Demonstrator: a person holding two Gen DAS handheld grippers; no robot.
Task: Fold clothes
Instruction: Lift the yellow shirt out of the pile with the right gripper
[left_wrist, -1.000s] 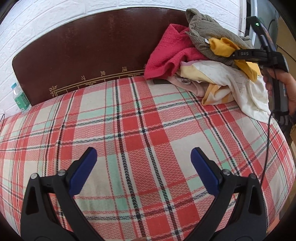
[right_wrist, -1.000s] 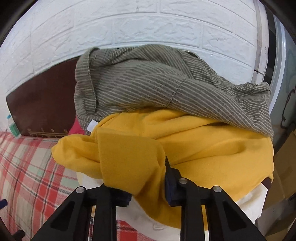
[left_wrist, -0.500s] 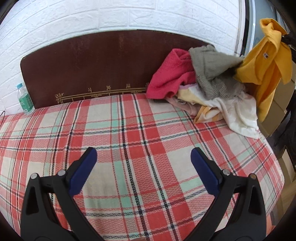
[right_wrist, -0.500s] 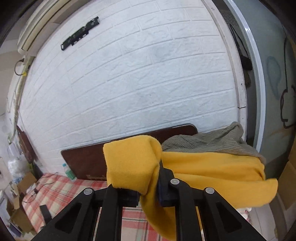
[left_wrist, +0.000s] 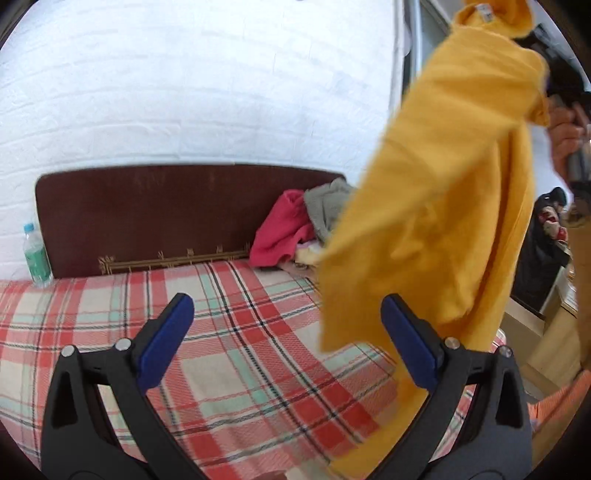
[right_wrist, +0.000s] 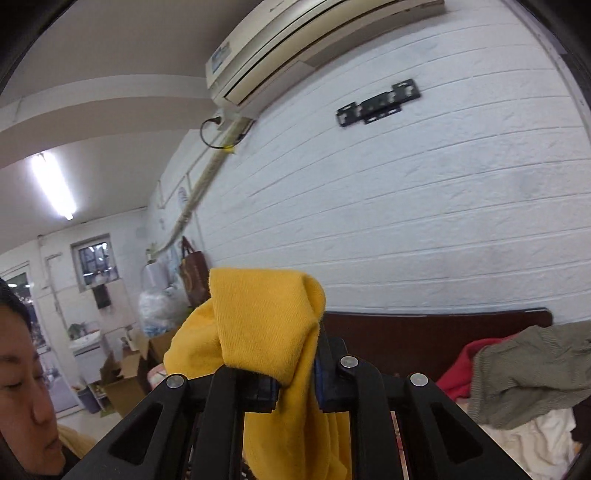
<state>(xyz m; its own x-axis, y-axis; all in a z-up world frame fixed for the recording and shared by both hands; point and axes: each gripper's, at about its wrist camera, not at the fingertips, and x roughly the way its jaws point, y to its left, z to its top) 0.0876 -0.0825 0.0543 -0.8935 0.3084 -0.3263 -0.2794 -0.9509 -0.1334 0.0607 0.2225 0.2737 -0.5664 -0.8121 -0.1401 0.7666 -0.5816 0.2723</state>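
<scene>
Right claw (right_wrist: 295, 387) is clenched on a bunched fold of the yellow garment (left_wrist: 443, 192), pinched between its blue pads, the cloth spilling over the top and hanging below out of frame. From the left wrist view the garment dangles blurred, high at the right, its lower hem draped just behind the left claw's right finger; its top corner and the hand (left_wrist: 565, 136) holding the right tool are cut off at the edge. A small label near the garment's top is too smeared to read. Left claw (left_wrist: 284, 332) is released, jaws wide, nothing between them, above the plaid bed (left_wrist: 229, 369). The clothes pile (left_wrist: 306, 229) sits by the headboard (left_wrist: 155, 214), partly hidden behind the yellow cloth. Bottle (left_wrist: 36, 254) at the left, its label unreadable.
</scene>
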